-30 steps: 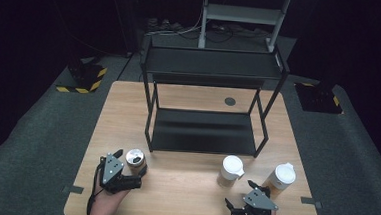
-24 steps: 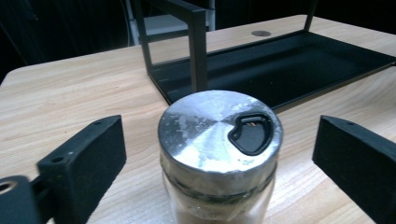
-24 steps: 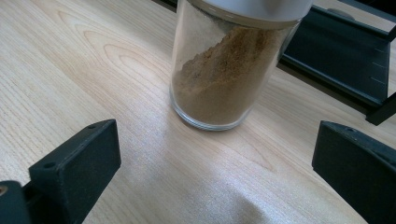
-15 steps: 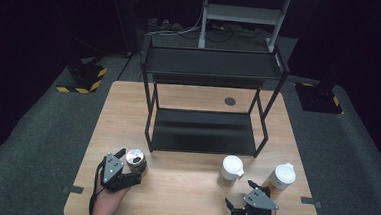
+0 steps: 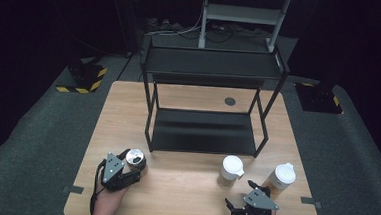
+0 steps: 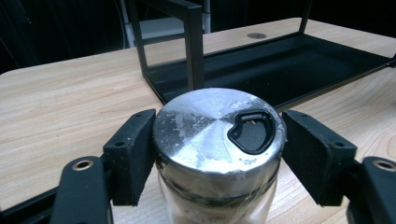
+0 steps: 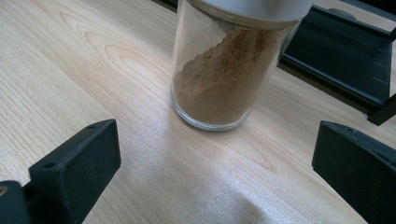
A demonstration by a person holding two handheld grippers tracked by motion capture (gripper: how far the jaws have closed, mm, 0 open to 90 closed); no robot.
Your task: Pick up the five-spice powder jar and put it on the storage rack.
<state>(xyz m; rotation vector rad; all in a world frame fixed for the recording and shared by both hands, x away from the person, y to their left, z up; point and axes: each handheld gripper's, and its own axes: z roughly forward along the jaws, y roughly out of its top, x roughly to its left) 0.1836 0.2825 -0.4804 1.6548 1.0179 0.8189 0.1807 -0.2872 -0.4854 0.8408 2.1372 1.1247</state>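
The left gripper (image 6: pixel 217 154) has just been closing its jaws on a metal-lidded glass shaker (image 6: pixel 218 140), the pads at its lid on both sides; the black two-tier rack (image 6: pixel 299 65) stands just beyond it. The right gripper (image 7: pixel 215 172) rests with jaws wide and nothing between them, a jar of brown spice powder (image 7: pixel 229 70) standing just ahead of its tips.
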